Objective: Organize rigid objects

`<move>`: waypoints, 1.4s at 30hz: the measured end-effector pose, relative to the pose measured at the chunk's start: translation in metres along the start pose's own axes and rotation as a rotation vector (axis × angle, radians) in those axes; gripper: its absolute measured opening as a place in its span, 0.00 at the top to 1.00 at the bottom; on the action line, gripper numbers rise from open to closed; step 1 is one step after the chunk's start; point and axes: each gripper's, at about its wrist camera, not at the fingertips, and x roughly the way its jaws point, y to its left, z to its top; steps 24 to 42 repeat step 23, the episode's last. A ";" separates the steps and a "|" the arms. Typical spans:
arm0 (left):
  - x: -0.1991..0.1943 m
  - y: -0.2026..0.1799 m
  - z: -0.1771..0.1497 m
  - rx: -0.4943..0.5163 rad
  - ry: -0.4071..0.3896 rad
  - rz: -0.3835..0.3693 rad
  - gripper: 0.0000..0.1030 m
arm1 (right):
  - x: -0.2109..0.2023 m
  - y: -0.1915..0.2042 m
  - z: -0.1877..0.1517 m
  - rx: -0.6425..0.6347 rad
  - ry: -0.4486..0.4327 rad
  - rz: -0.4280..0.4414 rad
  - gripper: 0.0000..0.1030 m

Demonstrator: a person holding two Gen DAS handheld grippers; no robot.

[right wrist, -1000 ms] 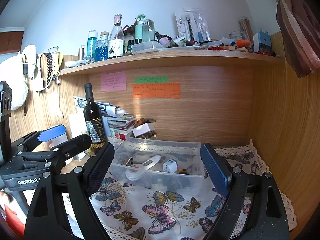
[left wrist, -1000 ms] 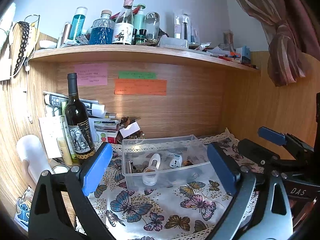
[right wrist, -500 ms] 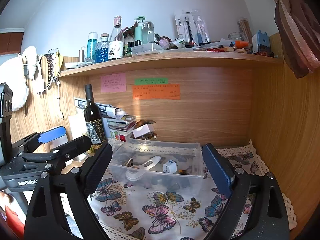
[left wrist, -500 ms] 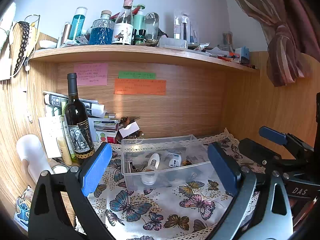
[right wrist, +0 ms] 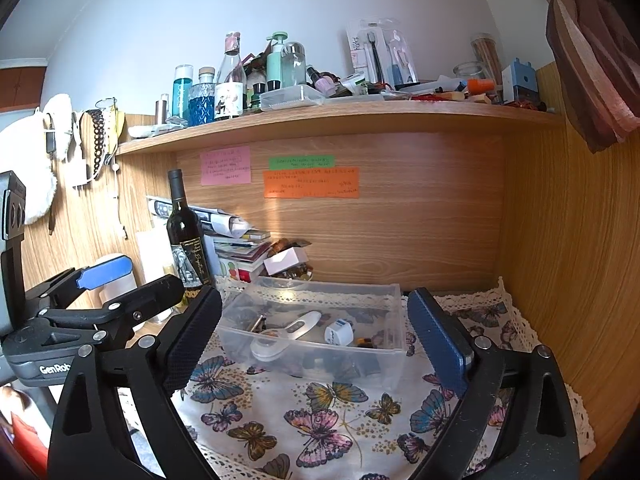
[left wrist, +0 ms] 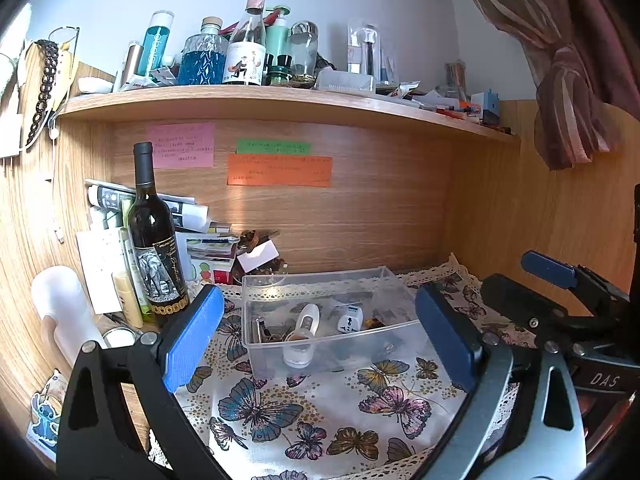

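Observation:
A clear plastic box (left wrist: 256, 354) stands on the butterfly cloth (left wrist: 320, 412) and holds a white thermometer (left wrist: 306, 322), a white plug adapter (left wrist: 350, 319) and small metal items. It also shows in the right wrist view (right wrist: 390, 354), with the thermometer (right wrist: 298, 328) and adapter (right wrist: 339, 333) inside. My left gripper (left wrist: 320, 340) is open and empty, held back in front of the box. My right gripper (right wrist: 316, 348) is open and empty, also in front of the box. Each gripper shows at the edge of the other's view.
A dark wine bottle (left wrist: 154, 240) stands left of the box beside stacked papers and books (left wrist: 200, 236). A white cylinder (left wrist: 66, 312) stands at the far left. A cluttered wooden shelf (left wrist: 280, 100) runs overhead. A wooden side wall (right wrist: 560, 260) closes the right.
Both grippers have drifted very slightly back from the box. Nothing was taken hold of or let go.

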 end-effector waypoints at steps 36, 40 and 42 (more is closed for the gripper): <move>0.004 0.002 0.000 0.001 0.016 -0.032 0.05 | 0.001 0.001 -0.002 0.010 0.002 -0.006 0.05; 0.004 0.002 0.000 0.001 0.016 -0.032 0.05 | 0.001 0.001 -0.002 0.010 0.002 -0.006 0.05; 0.004 0.002 0.000 0.001 0.016 -0.032 0.05 | 0.001 0.001 -0.002 0.010 0.002 -0.006 0.05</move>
